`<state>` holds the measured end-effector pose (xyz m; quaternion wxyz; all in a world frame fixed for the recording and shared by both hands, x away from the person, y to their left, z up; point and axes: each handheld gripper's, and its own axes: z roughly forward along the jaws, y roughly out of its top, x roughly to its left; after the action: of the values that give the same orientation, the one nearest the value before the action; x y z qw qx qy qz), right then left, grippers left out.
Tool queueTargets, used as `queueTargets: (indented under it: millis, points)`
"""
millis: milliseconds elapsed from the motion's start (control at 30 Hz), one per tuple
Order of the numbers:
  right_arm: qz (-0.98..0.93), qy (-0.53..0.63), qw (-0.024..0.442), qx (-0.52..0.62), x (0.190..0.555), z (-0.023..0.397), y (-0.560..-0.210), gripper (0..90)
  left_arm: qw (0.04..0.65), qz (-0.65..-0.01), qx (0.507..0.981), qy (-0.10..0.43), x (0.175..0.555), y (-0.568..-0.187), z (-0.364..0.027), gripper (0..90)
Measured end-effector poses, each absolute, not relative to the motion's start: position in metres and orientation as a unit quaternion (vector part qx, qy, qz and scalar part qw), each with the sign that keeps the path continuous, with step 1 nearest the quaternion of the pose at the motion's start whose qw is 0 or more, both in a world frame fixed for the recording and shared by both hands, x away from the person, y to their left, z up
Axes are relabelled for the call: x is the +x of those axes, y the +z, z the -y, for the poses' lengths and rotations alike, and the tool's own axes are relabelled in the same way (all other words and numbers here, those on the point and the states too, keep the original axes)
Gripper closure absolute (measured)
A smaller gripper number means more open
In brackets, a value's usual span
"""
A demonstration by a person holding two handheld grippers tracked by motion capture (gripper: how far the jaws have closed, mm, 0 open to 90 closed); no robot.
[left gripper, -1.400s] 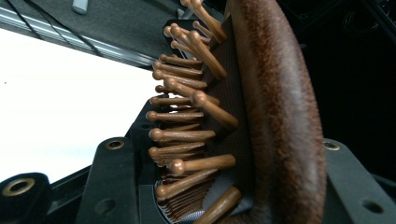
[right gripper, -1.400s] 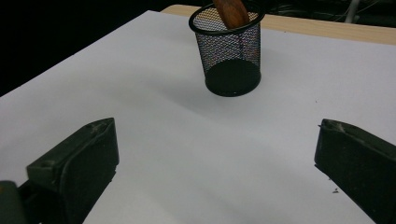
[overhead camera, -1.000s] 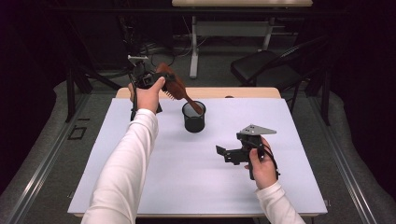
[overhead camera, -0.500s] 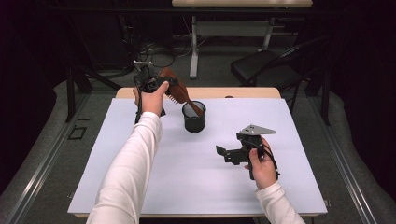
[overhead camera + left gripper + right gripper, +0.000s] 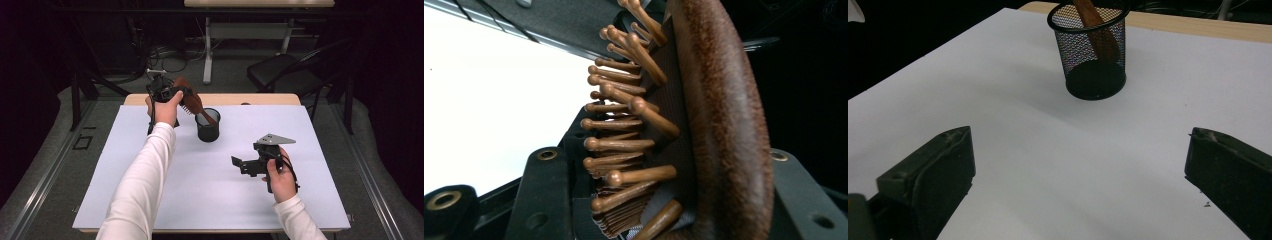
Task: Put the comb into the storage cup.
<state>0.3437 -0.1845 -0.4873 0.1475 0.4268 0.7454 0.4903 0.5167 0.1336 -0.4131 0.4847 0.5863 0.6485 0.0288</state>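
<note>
A brown wooden hairbrush [image 5: 192, 102] hangs tilted over the far middle of the white table, its handle [image 5: 1094, 22] down inside a black mesh cup [image 5: 207, 125]. My left gripper [image 5: 175, 93] is shut on the brush's head, whose wooden bristles [image 5: 624, 145] sit between my two black jaws in the left gripper view. My right gripper [image 5: 239, 163] rests low over the table at the right, open with nothing between its fingers; its view looks across the white surface at the mesh cup [image 5: 1094, 52].
The white table top [image 5: 150, 200] ends in a wooden strip [image 5: 260, 99] at the far side. Beyond it stand a dark chair [image 5: 287, 75], desk legs and cables on the floor.
My left gripper has come down and slightly right with the brush, and the handle has sunk deeper into the mesh cup. The right gripper has stayed put.
</note>
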Motion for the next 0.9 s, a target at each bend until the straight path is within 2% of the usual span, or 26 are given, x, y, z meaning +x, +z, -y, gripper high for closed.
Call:
queueTargets:
  millis: [900]
  points:
    - [-0.748,0.486,0.147,0.428,0.344,0.183,-0.489,0.0,0.474,-0.656,0.587,0.021,0.519,-0.435,-0.134,48.5]
